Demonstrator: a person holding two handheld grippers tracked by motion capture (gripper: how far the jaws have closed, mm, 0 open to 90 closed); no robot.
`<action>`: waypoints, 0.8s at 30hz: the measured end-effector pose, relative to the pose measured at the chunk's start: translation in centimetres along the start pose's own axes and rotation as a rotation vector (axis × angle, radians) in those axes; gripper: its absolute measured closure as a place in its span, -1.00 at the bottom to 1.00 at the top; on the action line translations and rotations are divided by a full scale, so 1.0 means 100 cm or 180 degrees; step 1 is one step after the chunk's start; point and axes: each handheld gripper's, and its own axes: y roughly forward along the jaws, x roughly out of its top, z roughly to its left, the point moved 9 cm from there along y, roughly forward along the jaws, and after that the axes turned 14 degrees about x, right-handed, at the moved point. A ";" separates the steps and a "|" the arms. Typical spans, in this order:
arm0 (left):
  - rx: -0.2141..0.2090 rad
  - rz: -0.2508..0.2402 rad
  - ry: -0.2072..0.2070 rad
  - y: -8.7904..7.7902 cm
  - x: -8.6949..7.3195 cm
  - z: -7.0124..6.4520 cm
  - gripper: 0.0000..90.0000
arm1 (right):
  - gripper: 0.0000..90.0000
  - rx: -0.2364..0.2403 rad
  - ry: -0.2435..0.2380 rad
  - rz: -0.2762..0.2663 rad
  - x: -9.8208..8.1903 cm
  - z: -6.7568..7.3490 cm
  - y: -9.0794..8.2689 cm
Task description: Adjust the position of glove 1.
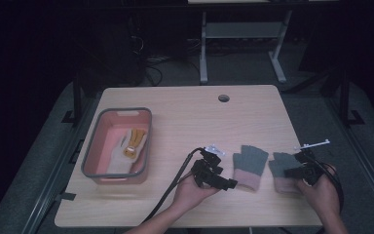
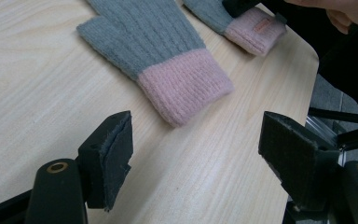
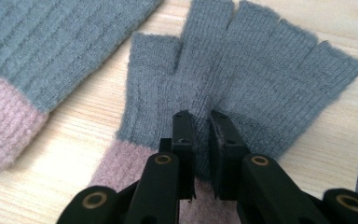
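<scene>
Pinching a fold of knit with my right gripper [image 3: 200, 122]: jaws nearly shut on the palm of the right-hand grey knitted fingerless glove with pink ribbed cuff [image 3: 242, 79], which lies flat near the table's front right corner. Left gripper [image 2: 193, 149] hovers low over bare wood, jaws wide apart, nothing between them. Just ahead of it, the matching second grey-and-pink glove [image 2: 163, 51] lies flat, beside the first, not touching. Farther left on the light wooden table [image 1: 195, 122]: pink plastic bin with grey rim [image 1: 91, 158], with white and yellow items inside that I cannot identify.
</scene>
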 end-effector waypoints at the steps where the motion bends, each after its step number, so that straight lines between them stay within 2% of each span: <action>1: 0.0005 0.0001 0.0009 0.000 0.000 0.001 -0.42 | 0.82 -0.0002 0.0007 -0.0001 0.000 0.000 -0.001; 10: 0.0009 -0.0014 0.0034 -0.002 0.000 0.000 -0.42 | 0.89 0.0082 0.0034 -0.0088 0.002 0.004 -0.010; 11: 0.0009 -0.0019 0.0030 -0.002 0.001 0.000 -0.42 | 0.89 0.0118 0.0065 -0.0114 0.003 0.007 -0.013; 13: 0.0008 -0.0023 0.0033 -0.002 0.001 0.000 -0.42 | 0.89 0.0088 0.0011 -0.0161 0.005 0.011 -0.017; 20: 0.0021 -0.0035 0.0077 -0.003 0.001 0.001 -0.42 | 0.89 0.0132 -0.0032 -0.0187 0.016 0.031 -0.023; 24: 0.0027 -0.0032 0.0047 -0.004 0.001 0.002 -0.42 | 0.89 0.0169 -0.0101 -0.0208 0.024 0.046 -0.024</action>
